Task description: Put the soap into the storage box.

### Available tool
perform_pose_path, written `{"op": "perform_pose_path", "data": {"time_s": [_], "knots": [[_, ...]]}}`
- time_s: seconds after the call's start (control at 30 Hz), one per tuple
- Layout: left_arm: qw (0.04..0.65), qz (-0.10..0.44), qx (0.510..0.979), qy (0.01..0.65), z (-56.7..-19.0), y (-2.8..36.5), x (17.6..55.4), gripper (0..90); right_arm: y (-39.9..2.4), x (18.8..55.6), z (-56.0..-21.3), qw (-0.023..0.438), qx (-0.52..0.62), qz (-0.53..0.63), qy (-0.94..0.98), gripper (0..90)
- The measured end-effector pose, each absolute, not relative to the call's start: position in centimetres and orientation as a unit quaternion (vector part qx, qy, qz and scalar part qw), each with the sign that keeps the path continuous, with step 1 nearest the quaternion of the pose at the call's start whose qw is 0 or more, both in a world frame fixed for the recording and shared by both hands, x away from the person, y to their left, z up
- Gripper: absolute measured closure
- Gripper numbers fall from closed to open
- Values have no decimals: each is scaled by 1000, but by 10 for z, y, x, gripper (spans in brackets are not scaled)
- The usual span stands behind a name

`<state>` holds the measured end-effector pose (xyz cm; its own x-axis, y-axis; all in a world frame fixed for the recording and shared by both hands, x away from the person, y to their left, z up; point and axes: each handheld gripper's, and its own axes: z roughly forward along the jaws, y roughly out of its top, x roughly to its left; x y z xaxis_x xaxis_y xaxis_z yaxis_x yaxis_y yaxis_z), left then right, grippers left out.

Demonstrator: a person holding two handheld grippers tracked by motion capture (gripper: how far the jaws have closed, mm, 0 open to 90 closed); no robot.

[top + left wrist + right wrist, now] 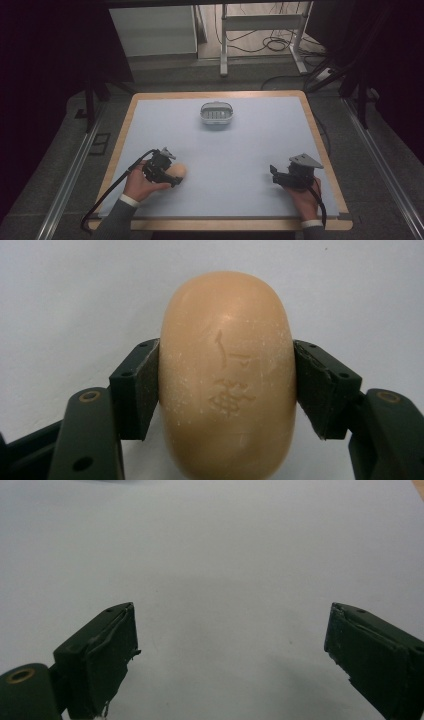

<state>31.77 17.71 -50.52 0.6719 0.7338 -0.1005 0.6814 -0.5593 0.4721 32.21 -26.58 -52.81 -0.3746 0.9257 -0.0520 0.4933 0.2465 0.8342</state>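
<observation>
— Where is the soap (pixel 227 380)?

— Your left gripper (pixel 167 172) pinches it across its short width at the near left of the tabletop (pixel 250 150); its long axis runs along the jaws.

— And the dish (pixel 217 114)?

— Far centre, probably empty. Your right gripper (pixel 230 645) is spread, holding nothing.

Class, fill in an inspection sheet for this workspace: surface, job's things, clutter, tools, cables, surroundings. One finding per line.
Surface: pale blue mat on a wood-edged table.
Job's things: tan soap bar, stamped characters on top; white basket-like soap dish at the far middle of the mat.
Clutter: nothing seen.
Tools: left tool shut on the soap bar; right tool open, holding nothing.
Cables: black cable trailing from the left tool; floor cables behind the table.
Surroundings: white metal frame legs, dark floor.
</observation>
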Motion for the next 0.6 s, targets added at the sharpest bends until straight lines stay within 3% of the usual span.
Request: {"op": "perform_pose_path", "data": {"time_s": [0.6], "knots": [[252,52,884,390,-492,172,335,328,-266,323,-528,283,484,379,736,67]]}}
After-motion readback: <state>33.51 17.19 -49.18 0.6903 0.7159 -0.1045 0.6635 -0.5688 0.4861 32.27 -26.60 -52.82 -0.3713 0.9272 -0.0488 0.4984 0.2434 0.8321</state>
